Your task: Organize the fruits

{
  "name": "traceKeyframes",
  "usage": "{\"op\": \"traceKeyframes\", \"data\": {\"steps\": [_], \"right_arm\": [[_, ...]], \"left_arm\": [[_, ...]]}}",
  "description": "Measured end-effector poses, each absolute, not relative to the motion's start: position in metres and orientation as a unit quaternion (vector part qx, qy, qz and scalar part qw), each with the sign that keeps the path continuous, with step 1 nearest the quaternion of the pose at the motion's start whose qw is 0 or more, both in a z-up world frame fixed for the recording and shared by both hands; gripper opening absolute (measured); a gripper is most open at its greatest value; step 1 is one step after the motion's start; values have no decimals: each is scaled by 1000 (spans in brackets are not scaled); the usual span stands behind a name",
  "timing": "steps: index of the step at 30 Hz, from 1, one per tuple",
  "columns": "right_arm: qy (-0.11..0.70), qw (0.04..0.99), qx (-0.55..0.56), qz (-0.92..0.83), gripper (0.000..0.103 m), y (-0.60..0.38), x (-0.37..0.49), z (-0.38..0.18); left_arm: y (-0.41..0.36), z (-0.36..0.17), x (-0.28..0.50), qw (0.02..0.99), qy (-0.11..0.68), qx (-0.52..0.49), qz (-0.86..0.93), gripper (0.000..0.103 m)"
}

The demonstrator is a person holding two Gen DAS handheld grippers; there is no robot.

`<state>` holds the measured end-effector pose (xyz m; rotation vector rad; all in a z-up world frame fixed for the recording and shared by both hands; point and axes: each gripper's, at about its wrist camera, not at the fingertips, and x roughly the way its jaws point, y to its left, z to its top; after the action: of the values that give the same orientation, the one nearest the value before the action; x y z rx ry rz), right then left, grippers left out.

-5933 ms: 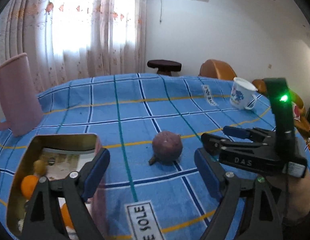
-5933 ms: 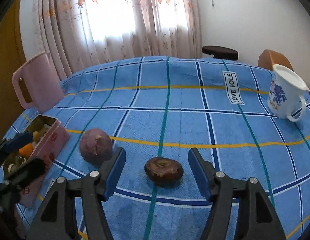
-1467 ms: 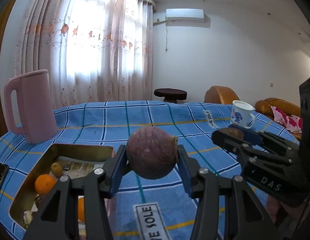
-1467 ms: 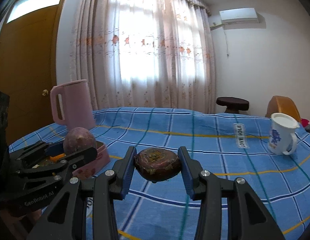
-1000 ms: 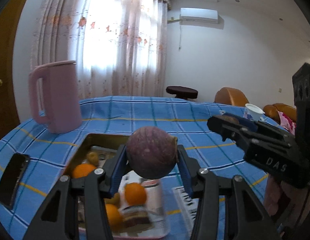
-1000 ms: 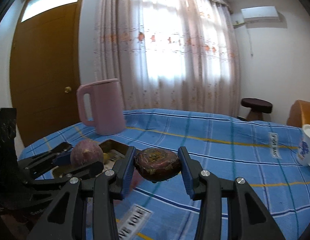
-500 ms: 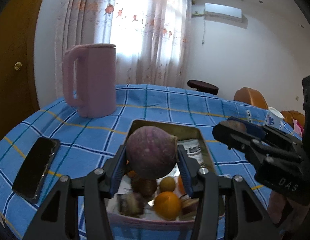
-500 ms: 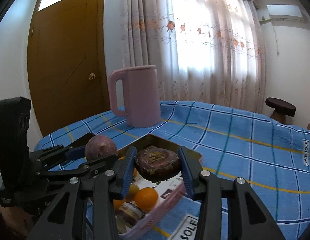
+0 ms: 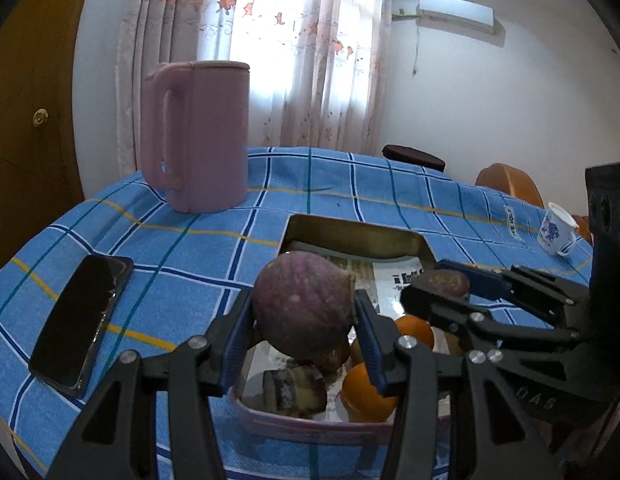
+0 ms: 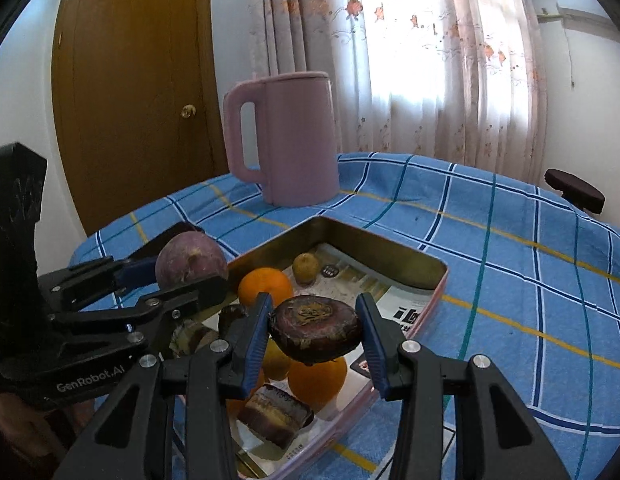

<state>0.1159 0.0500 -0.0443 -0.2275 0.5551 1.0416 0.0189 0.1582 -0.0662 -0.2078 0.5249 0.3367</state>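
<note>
The left gripper [image 9: 303, 314] clamps a round purple fruit [image 9: 303, 304] between its blue pads, jaws narrow around it. The right gripper [image 10: 314, 330] grips a flat dark fruit [image 10: 314, 328] the same way. Both fruits hang above the tin [image 10: 390, 250], whose near end lies directly below the jaws with oranges [image 10: 265, 285] and other fruit inside. Beyond the jaws stands a pink jug [image 9: 197, 136]; a phone [image 9: 81, 316] lies left of the left jaws.
</note>
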Motion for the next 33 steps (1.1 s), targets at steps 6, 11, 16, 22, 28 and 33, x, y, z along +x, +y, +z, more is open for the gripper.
{"op": "traceKeyframes", "data": {"steps": [6,11,16,22,28,33], "right_arm": [[296,801,-112,508,45,55,120,-52],[303,795,-114,513,46,54,118,-53],[300,801,-91,510,60,45,121,-51],[288,809,-80,506,64,33,118,-43],[275,822,-75,493,64,18,113,-34],[260,846,-64,461,64,-3,113,-25]], "left_arm": [[159,-67,18,945,263,-99,169,51],[156,-69,18,944,268,-91,172,53],[155,-63,14,946,260,-91,171,60],[153,-53,4,949,244,-82,185,80],[146,-40,-6,956,215,-77,182,95],[140,-33,-10,961,202,-78,173,96]]}}
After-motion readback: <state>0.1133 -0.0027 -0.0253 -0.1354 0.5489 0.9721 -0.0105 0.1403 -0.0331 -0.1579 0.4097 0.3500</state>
